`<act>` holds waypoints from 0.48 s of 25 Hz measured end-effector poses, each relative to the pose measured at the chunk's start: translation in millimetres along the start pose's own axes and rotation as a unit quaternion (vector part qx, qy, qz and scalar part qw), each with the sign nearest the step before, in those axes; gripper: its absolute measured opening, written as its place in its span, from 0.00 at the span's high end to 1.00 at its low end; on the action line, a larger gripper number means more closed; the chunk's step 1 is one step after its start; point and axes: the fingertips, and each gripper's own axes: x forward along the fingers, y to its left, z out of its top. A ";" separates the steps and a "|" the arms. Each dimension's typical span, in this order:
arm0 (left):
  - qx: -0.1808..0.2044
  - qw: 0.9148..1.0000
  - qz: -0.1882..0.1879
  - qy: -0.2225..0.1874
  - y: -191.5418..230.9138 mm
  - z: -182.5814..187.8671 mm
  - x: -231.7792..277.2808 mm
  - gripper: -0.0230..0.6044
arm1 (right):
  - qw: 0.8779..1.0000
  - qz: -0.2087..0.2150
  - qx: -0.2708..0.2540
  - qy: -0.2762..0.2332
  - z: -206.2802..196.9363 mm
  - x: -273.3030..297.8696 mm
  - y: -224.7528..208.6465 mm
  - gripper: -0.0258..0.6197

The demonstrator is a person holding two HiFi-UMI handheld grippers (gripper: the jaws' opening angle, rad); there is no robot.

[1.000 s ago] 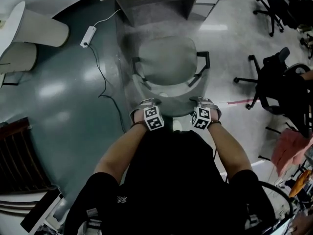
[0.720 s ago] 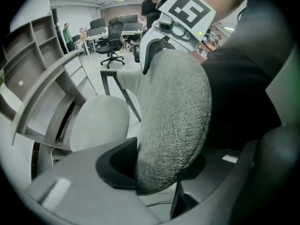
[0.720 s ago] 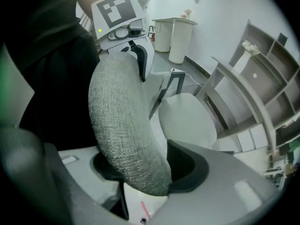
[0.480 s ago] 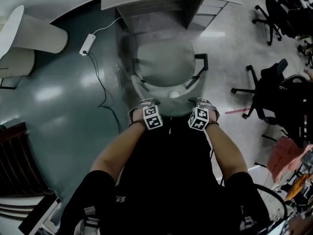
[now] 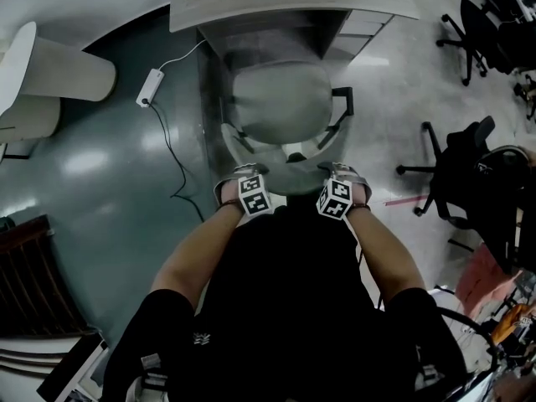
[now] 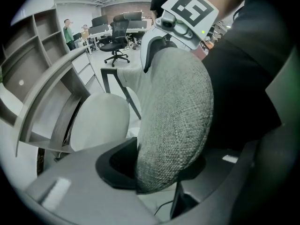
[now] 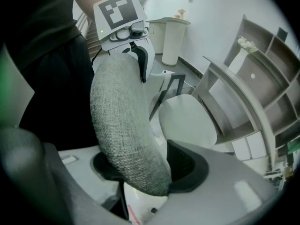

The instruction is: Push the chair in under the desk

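Mid-push: left gripper (image 5: 241,181) and right gripper (image 5: 342,179) each clamp wide on the chair (image 5: 280,103) by its fabric backrest (image 6: 173,121), seat just short of the desk (image 5: 285,0) front edge, not under yet; next needs an even, straight shove forward.

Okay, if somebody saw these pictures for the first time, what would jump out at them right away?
The left gripper and right gripper both clamp the top edge of a grey fabric backrest, low in the middle of the head view. Beyond them, the chair's pale seat faces the desk at the top. A black office chair stands off to the right.
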 end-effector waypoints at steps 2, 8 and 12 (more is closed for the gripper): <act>0.001 1.000 -0.003 0.003 15.8 3.9 -0.6 0.66 | 1.000 0.002 -0.001 -0.001 1.1 1.3 -16.1 0.62; -0.006 1.000 -0.002 0.005 65.2 12.4 -1.6 0.66 | 1.000 0.009 -0.001 -0.001 7.0 6.8 -64.9 0.62; -0.011 1.000 0.001 0.004 101.0 20.7 -4.5 0.66 | 1.000 0.010 -0.005 -0.001 11.4 7.3 -102.3 0.62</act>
